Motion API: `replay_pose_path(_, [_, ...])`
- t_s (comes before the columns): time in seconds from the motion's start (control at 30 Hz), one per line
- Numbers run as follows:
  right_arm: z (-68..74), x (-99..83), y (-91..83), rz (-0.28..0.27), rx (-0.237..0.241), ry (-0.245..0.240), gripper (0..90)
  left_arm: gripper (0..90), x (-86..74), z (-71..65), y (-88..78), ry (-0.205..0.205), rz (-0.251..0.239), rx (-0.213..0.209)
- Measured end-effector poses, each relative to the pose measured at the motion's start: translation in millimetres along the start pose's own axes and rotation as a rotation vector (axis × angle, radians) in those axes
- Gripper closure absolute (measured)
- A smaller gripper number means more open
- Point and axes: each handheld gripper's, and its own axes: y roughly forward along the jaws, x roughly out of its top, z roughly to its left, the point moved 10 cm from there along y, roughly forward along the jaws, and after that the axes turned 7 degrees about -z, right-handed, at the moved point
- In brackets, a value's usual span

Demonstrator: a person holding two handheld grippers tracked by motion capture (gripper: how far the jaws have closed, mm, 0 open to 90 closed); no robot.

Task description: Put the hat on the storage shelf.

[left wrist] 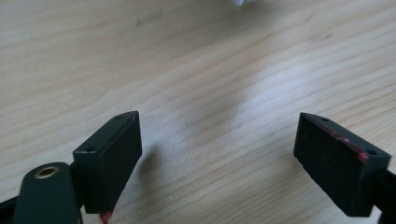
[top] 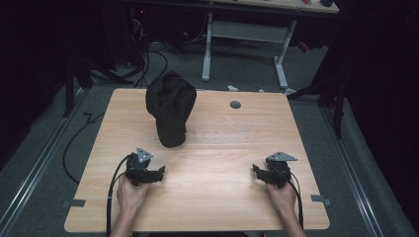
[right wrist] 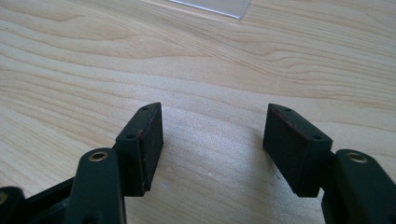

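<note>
Black fabric cap (top: 170, 107) is seen lying on the wooden surface (top: 222, 168), beyond the left gripper (top: 159, 173) and apart from it; the right gripper (top: 257, 172) is held well away. Both grippers are held with jaws apart, nothing between them.

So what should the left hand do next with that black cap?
Probably move the left gripper forward toward the black cap. Its jaws stand open with nothing between them above the bare wooden table, and the cap lies just beyond it, nearer than to the right gripper, which is open too.
</note>
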Motion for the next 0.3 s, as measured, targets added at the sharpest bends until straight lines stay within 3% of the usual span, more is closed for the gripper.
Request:
replay_pose_path(0.03, [0.0, 0.0, 0.0, 0.000, 0.000, 0.000, 37.9, 15.3, 0.7, 1.1, -0.7, -0.032, -0.004, -0.006])
replay_pose_path(0.3, [0.0, 0.0, 0.0, 0.000, 0.000, 0.001, 37.9, 15.6, 0.9, 2.6, -0.9, -0.029, -0.010, 0.007])
